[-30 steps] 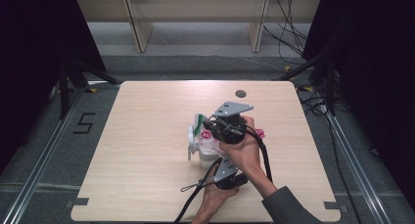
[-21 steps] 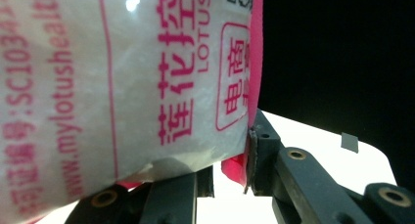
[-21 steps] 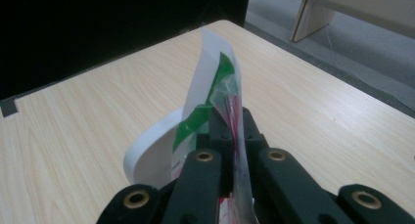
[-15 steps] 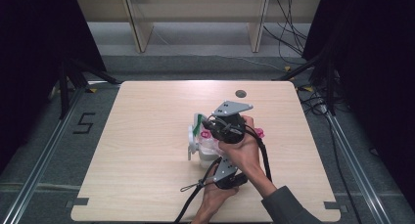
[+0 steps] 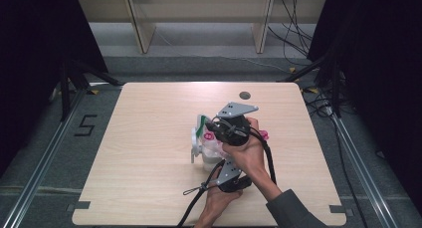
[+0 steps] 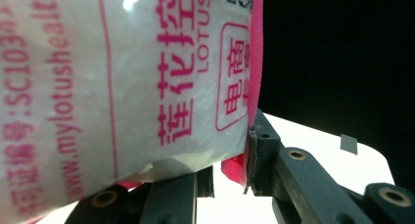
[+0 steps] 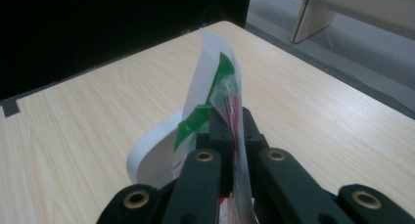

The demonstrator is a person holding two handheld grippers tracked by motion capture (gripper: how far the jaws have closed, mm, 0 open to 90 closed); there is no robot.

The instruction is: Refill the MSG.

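Near the middle of the light wooden table [image 5: 149,153], just in front of the person's crossed hands, a plastic pouch [image 6: 122,87] — translucent film packed with pale, granular-looking contents, printed in pink lettering, edged with a pink seam. Judged soft and floppy rather than stiff: likely to sag, bulge and shift its weight wherever unsupported. Probably of moderate heft for its size, with slick film prone to sliding out of a light pinch. Not brittle, yet the film could tear or a seal could pop under a hard tug. Best taken by the flat sealed edges or the seam, not the yielding belly. Left gripper [image 6: 230,170] partly closed around the pouch's lower corner, its body filling the space between the jaws and one pad pressed against the pink seam edge. Right gripper [image 7: 230,131] closed as tight as can be, pinching a thin upright flap of film [image 7: 218,82] — white with a green band, a crumpled clear-and-red strip trapped alongside it. Seen from above, right gripper on the far side of the pouch under its grey plate, left gripper [image 5: 226,171] nearer the table's front edge, both over the pouch with cables trailing back.
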